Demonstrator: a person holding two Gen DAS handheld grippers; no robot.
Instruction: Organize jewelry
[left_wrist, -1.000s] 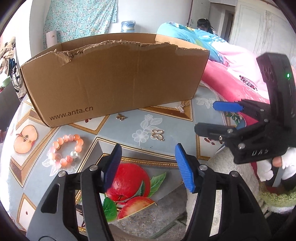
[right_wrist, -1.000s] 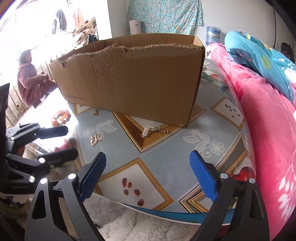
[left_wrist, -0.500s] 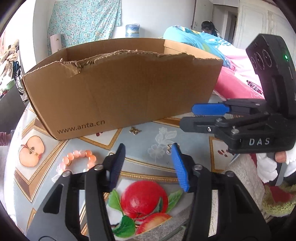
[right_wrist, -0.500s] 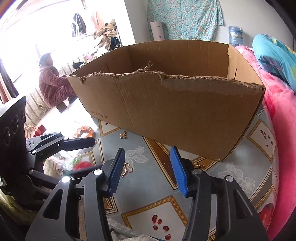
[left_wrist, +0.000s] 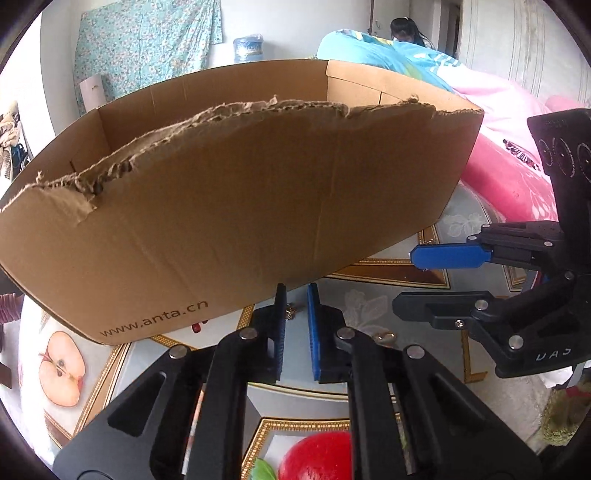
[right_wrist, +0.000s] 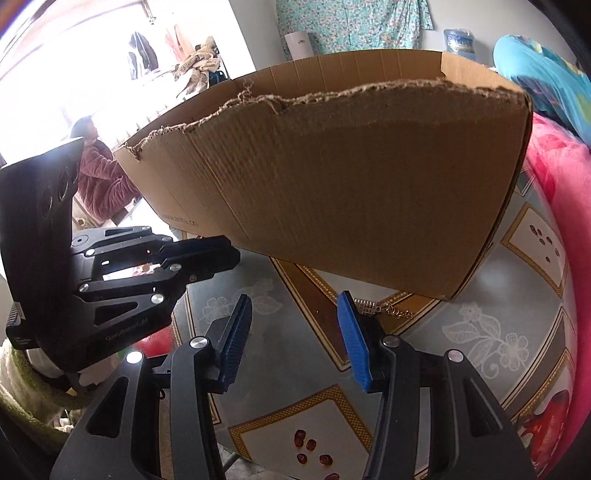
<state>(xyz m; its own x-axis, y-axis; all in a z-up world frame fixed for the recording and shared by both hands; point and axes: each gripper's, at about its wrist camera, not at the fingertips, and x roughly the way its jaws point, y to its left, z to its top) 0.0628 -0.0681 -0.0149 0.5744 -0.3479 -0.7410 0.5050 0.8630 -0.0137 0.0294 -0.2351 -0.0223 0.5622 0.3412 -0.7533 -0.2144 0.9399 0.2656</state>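
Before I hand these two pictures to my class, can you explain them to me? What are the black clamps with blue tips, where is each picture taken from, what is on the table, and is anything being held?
No robot here: a person holds a two-finger tool in each hand, with a fisheye camera looking along its fingers. One picture comes from the left gripper, the other from the right gripper; each also shows the other tool at its side.

On the patterned table stands a torn cardboard box. In front of it lie small jewelry pieces: a little gold earring between the left gripper's nearly closed fingers, and a silver chain by the box's corner, beside the right gripper's open fingers.

Whether the earring is already pinched, I cannot tell. The right gripper holds nothing.
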